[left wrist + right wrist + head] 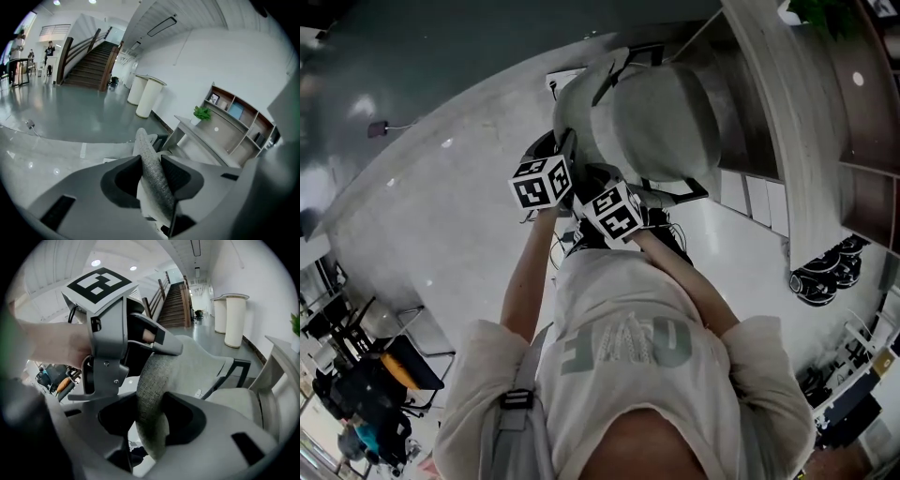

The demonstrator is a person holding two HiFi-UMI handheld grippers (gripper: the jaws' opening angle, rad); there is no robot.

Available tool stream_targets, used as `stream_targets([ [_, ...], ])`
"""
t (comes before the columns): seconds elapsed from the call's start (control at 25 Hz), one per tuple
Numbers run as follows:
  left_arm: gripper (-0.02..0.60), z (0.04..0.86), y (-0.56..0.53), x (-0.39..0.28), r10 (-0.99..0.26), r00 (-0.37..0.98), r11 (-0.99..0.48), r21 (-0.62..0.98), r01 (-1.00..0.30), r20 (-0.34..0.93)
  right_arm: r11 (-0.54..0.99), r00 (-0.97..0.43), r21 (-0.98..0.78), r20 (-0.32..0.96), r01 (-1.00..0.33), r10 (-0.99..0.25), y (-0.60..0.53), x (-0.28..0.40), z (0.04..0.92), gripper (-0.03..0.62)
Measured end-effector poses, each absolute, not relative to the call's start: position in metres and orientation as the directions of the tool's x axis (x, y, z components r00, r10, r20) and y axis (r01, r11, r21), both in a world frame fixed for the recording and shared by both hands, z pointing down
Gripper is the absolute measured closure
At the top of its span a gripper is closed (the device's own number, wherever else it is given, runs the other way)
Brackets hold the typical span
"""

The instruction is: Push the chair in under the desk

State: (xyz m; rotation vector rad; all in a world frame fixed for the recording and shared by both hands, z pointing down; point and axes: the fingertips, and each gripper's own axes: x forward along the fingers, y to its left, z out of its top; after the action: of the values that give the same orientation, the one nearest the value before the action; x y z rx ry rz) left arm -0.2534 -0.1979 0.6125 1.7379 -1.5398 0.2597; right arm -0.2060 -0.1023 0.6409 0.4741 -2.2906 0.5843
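Grey fabric chair back (146, 145) lies between both sets of fingers (124, 183); we have the left gripper (150, 163) and right gripper (152, 403) clamped partway shut on it.

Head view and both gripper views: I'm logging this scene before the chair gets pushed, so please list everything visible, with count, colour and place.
chair: one, grey fabric, dark armrests, ahead of the person, by the desk.
desk: one, pale grey, along the white wall.
potted plant: one, green, on the desk.
shelf unit: one, wood-toned, behind the desk.
pillars: two, white, beyond the desk.
staircase: one, dark brown, far across the floor.
left gripper: one, grey, jaws closed on the chair's backrest edge.
right gripper: one, grey, jaws closed on the same edge.
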Motion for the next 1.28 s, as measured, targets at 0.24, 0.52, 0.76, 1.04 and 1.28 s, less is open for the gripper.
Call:
stream_targets([
  [0.24,0.446,0.609,-0.201,-0.258,-0.760,0.237,0.046,0.414,-0.909,0.605,0.837,-0.700,-0.283,0.697,-0.468,-0.156,-0.104,-0.211,0.636,0.431],
  [0.52,0.446,0.608,-0.203,-0.251,-0.762,0.232,0.055,0.418,-0.907,0.605,0.836,-0.712,-0.291,0.684,-0.466,-0.159,-0.106,-0.203,0.633,0.431],
  [0.76,0.446,0.606,-0.214,-0.239,-0.761,0.245,0.048,0.429,-0.902,0.600,0.826,-0.706,-0.289,0.686,-0.484,-0.174,-0.118,-0.192,0.632,0.433],
  [1.04,0.446,0.600,-0.230,-0.221,-0.772,0.261,0.033,0.447,-0.894,0.580,0.820,-0.708,-0.282,0.679,-0.498,-0.196,-0.133,-0.174,0.626,0.436],
  [1.28,0.445,0.597,-0.242,-0.195,-0.774,0.262,0.032,0.450,-0.893,0.576,0.818,-0.714,-0.285,0.670,-0.499,-0.202,-0.146,-0.148,0.624,0.436],
])
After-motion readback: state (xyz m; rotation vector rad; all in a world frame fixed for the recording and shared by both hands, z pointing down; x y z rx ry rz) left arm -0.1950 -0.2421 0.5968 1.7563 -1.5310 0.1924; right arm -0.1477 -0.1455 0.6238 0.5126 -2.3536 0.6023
